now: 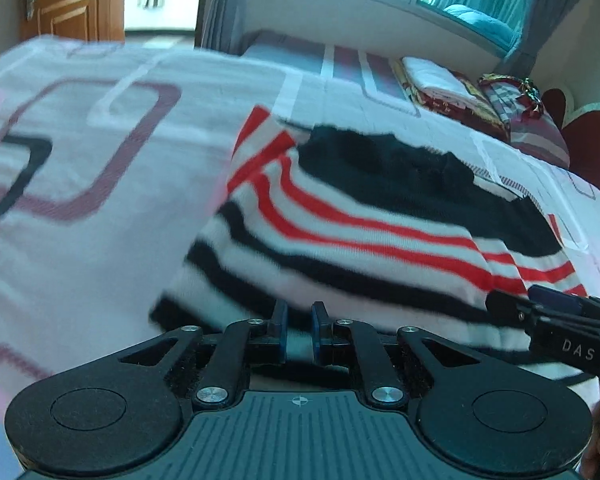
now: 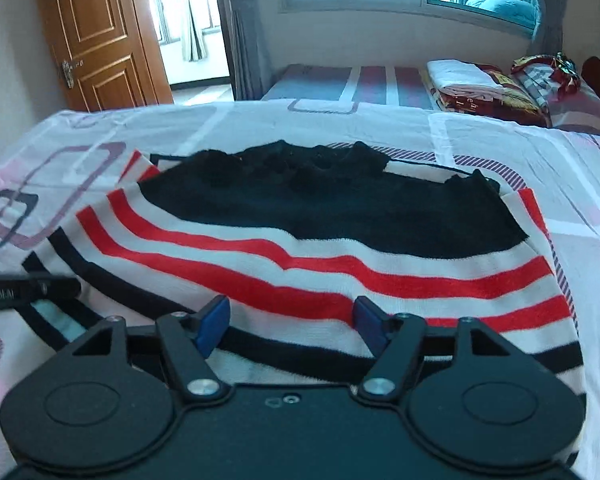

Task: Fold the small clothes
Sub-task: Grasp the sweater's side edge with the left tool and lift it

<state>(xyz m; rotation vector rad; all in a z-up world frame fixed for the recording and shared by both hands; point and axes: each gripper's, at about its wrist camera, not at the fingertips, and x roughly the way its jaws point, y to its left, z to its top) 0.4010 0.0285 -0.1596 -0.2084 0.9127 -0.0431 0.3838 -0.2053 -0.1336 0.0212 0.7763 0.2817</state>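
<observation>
I am holding the left gripper (image 1: 299, 320), jaws narrowly parted, at the striped sweater's (image 2: 300, 264) near hem; the right gripper (image 2: 292, 320) is hovering, jaws spread.

bed (image 2: 480, 148) | patterned sheet | striped sweater (image 2: 320, 256) flat | folded bedding (image 2: 464, 76) far end

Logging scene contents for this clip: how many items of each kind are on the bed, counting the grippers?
Striped red, white and black knitted garment: 1
Stack of folded bedding, white on top: 1
Red patterned pillow at the headboard end: 1
Hand-held grippers: 2, left gripper, right gripper
Total: 5
</observation>
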